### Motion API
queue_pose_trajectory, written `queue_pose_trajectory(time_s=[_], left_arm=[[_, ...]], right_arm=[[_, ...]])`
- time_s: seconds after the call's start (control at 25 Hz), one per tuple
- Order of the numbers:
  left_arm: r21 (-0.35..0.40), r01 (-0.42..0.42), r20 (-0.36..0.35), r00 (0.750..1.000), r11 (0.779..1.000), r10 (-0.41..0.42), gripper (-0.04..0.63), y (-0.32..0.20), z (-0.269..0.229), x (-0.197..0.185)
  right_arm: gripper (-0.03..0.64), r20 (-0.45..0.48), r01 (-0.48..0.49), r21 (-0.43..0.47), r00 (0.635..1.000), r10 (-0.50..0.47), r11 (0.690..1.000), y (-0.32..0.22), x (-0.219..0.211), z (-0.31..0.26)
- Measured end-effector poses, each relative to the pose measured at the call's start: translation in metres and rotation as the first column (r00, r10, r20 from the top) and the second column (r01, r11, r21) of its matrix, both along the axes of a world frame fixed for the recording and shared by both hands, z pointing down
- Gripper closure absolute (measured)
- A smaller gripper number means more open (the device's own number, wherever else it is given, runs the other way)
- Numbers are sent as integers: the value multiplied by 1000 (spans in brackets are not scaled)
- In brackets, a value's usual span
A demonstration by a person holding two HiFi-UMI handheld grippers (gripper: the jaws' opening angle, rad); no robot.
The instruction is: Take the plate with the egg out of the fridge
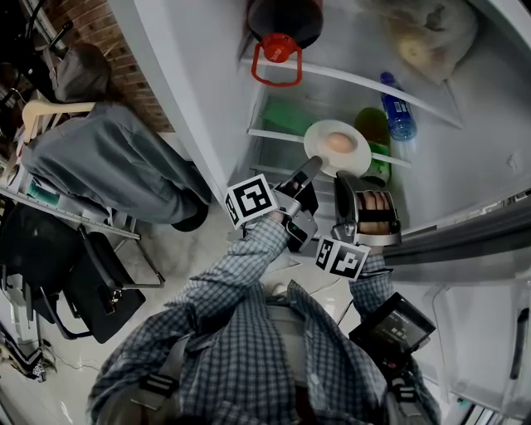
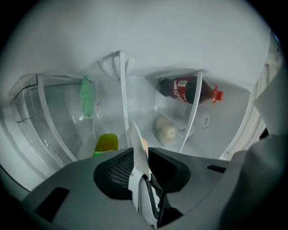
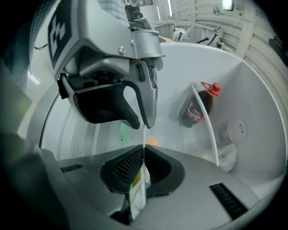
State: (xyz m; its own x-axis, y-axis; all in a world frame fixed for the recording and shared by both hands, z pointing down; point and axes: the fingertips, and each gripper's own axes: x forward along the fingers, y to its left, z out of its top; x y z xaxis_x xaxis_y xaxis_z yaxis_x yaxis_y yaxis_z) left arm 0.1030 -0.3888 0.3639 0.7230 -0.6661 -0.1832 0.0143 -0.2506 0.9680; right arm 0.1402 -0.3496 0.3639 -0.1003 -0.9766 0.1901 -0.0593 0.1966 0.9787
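Note:
A white plate (image 1: 318,138) with a brown egg (image 1: 338,143) on it hangs just in front of a glass fridge shelf (image 1: 274,133). My left gripper (image 1: 314,168) is shut on the plate's near left rim. My right gripper (image 1: 348,177) is shut on the near rim just beside it. In the left gripper view the plate (image 2: 137,148) stands edge-on between the jaws of the left gripper (image 2: 140,155), with a sliver of the egg (image 2: 144,144) behind it. In the right gripper view the plate (image 3: 143,134) runs thin between the jaws of the right gripper (image 3: 142,155), and the left gripper (image 3: 143,119) pinches it above.
A cola bottle (image 1: 282,21) with a red cap lies on the upper shelf beside a bagged food item (image 1: 431,33). A blue bottle (image 1: 397,108) and a green bottle (image 1: 375,133) stand behind the plate. The fridge door (image 1: 465,241) is at right. A seated person (image 1: 108,158) is at left.

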Motion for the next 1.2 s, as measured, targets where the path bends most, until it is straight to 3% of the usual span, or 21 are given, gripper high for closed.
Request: queue_pose_trajectory(time_s=[0.16,0.76,1.04,1.2], left_arm=[[-41,-2,-48,999,999,0,512,-2,2,-1],[-117,45,-68,996,992,-53,549,-5,-1,-5],[-131,55,-82,994,990,-66,552,-8,0,-6],[-150,55,-94,993,987,-69,552,-8,3,-5]], right_arm=[[597,-29,-1,16,1000,1,1000,2,1,3],[597,-58,26,24,998,-25,999,4,-2,3],[597,39,45,18,998,-46,999,12,-2,1],[595,191,19,-21,981,-15,1000,16,3,-2]])
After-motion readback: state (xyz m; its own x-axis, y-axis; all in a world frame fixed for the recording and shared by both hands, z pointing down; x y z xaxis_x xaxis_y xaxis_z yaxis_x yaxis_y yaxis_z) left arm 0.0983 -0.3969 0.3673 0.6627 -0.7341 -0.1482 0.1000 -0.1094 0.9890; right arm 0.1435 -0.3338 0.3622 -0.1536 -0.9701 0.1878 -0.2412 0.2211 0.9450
